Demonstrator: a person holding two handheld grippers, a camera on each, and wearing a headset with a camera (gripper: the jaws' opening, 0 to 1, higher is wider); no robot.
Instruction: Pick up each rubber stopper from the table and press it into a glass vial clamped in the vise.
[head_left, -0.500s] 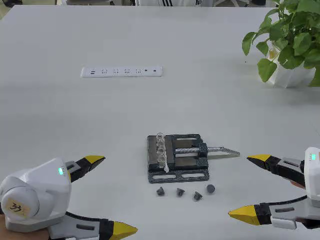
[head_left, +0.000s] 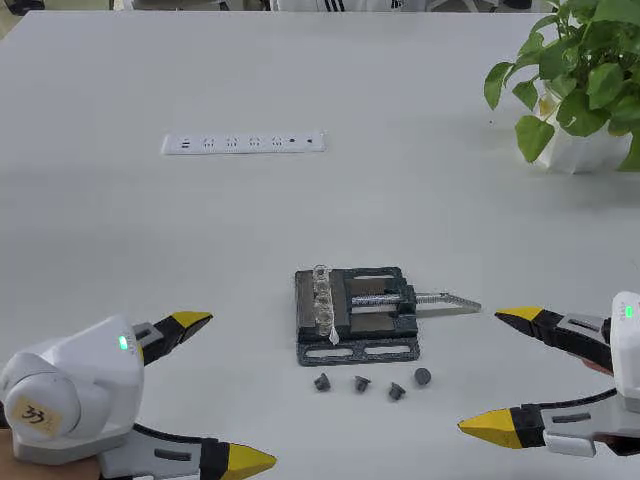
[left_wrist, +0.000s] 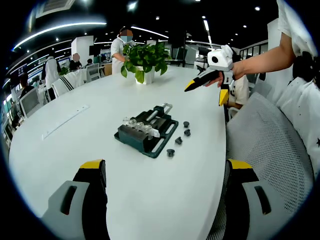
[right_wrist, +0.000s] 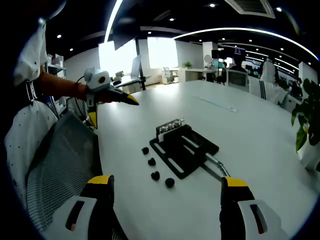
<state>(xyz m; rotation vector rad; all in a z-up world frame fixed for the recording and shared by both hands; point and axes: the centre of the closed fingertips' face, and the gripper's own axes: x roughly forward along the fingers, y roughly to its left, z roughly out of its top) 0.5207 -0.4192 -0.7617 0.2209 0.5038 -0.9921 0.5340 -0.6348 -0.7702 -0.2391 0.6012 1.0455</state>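
Note:
A dark vise sits mid-table and clamps a row of clear glass vials. Several dark rubber stoppers lie in a line on the table just in front of the vise. My left gripper hovers open at the near left, well short of the stoppers, with nothing between its yellow-tipped jaws. At the near right my right gripper is likewise open and holds nothing, to the right of the stoppers.
A white power strip lies far back on the left. A potted green plant stands at the back right. The vise's screw handle points right. People sit and stand beyond the table.

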